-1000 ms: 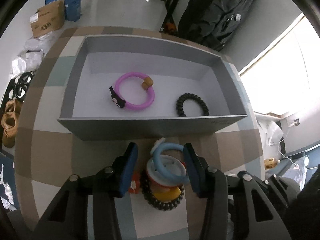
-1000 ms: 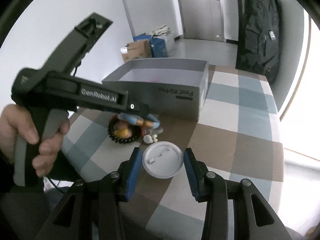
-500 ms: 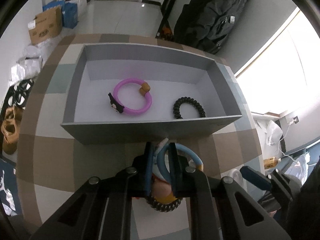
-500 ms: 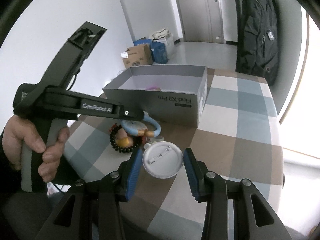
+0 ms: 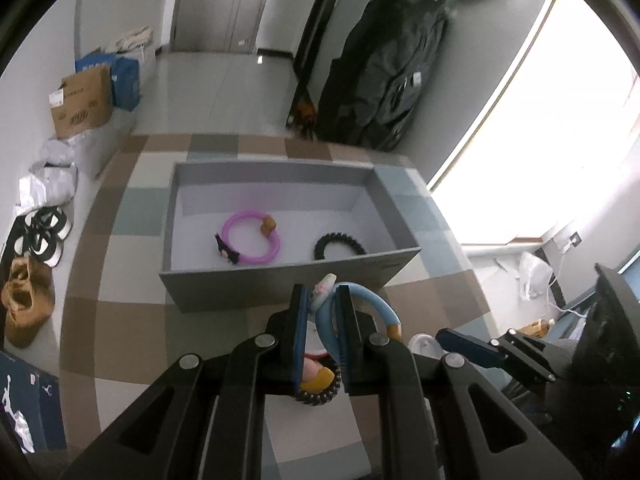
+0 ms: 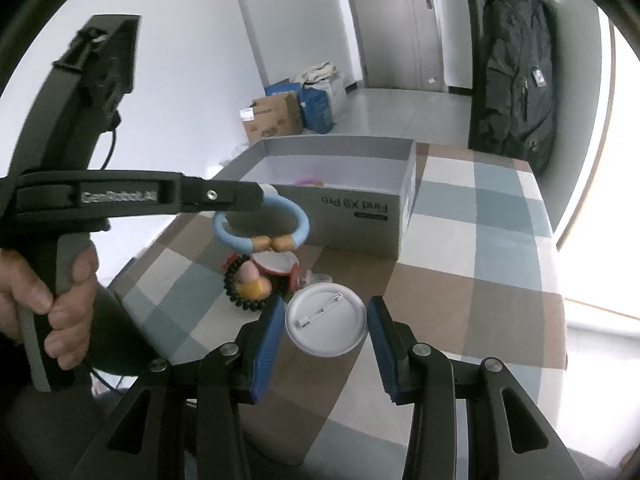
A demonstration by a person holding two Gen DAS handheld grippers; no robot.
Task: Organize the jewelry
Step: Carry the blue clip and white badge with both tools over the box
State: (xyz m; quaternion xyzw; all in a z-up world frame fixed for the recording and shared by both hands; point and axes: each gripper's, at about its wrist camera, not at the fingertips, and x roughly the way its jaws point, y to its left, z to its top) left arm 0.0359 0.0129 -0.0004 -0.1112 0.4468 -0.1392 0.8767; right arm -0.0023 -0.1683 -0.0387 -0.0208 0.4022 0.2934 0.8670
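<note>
While my left gripper [image 5: 322, 312] stands clamped on the blue bracelet [image 6: 262, 222], the ring hangs clear of the checkered tablecloth [image 6: 500, 280], with its two tan beads at the bottom. From the left wrist view, the bracelet sits just short of the near wall of the grey box [image 5: 276, 282] and about level with that wall's top edge. Beyond the rim, I see a pink bracelet [image 5: 251, 237] and a black coiled band [image 5: 340, 245] well apart on the box floor, with bare floor between them and along the far wall. Below the raised ring, a black bead bracelet [image 6: 240, 292] and small charms lie in a pile on the cloth. My right gripper [image 6: 322, 330] is spread wide around a white pin badge [image 6: 326, 324], which lies face down; neither pad touches it. To its right, I see open cloth out to the table edge.
</note>
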